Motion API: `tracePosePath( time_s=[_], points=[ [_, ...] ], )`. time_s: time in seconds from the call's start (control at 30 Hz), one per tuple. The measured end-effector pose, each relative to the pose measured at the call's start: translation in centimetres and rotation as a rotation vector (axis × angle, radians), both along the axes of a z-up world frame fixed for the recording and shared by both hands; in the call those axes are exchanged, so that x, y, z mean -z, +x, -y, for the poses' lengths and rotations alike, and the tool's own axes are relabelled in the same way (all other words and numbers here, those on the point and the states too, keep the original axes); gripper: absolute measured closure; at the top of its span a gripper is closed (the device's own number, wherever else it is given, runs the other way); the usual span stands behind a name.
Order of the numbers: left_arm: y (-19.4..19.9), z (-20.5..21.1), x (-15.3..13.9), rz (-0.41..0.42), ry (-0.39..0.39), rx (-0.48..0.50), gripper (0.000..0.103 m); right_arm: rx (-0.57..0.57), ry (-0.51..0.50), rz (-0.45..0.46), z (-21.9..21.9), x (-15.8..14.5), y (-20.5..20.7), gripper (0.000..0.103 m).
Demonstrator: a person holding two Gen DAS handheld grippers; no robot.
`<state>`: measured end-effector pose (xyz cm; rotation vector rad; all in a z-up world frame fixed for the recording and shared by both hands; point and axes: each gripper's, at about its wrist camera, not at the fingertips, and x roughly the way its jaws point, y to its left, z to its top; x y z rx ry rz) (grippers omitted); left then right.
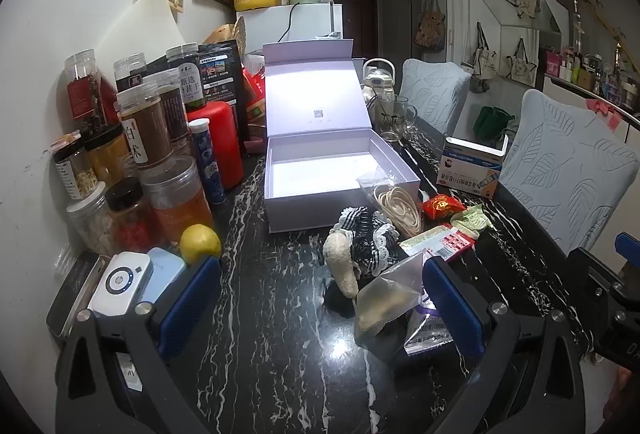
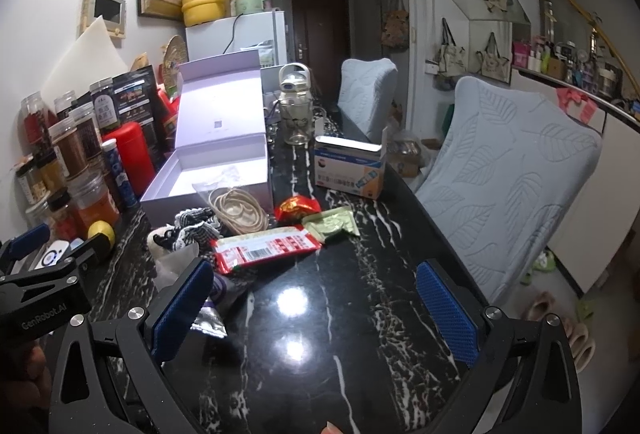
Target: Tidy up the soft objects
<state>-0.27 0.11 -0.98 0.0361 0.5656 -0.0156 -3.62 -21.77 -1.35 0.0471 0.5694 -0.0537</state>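
Note:
An open lilac box (image 1: 280,204) (image 2: 160,204) stands on the black marble table, lid up, nothing inside. In front of it lies a pile: a black-and-white frilly scrunchie (image 1: 370,238) (image 2: 192,228), a cream fluffy piece (image 1: 344,266), a bag of beige hair ties (image 1: 396,204) (image 2: 236,212), a clear bag with a soft beige thing (image 1: 384,302), a red-white packet (image 2: 264,248), a green sachet (image 2: 332,224) and a red candy (image 2: 298,208). My left gripper (image 1: 320,302) is open, low over the table just before the pile. My right gripper (image 2: 316,308) is open and empty over bare table.
Jars and bottles (image 1: 148,142) crowd the left wall, with a lemon (image 1: 200,244), power banks (image 1: 120,280) and a red canister (image 1: 222,142). A mask box (image 2: 350,164), a glass cup (image 1: 394,118) and a water bottle (image 2: 296,106) stand behind. Two covered chairs (image 2: 504,170) line the right edge.

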Motion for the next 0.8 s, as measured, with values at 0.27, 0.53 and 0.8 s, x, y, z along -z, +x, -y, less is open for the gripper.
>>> tracePosePath(
  time_s=[0.27,0.53,0.8],
  points=[
    [-0.01,-0.02,0.06,0.000,0.001,0.001,0.000,0.001,-0.001,0.000,-0.05,0.02,0.01,0.000],
    [0.02,-0.02,0.01,-0.002,0.001,0.000,0.000,0.000,-0.001,0.000,-0.09,0.07,0.02,0.000],
    [-0.18,0.05,0.23,-0.004,0.003,0.000,0.000,-0.002,-0.004,-0.001,-0.17,0.08,0.02,0.000]
  ],
)
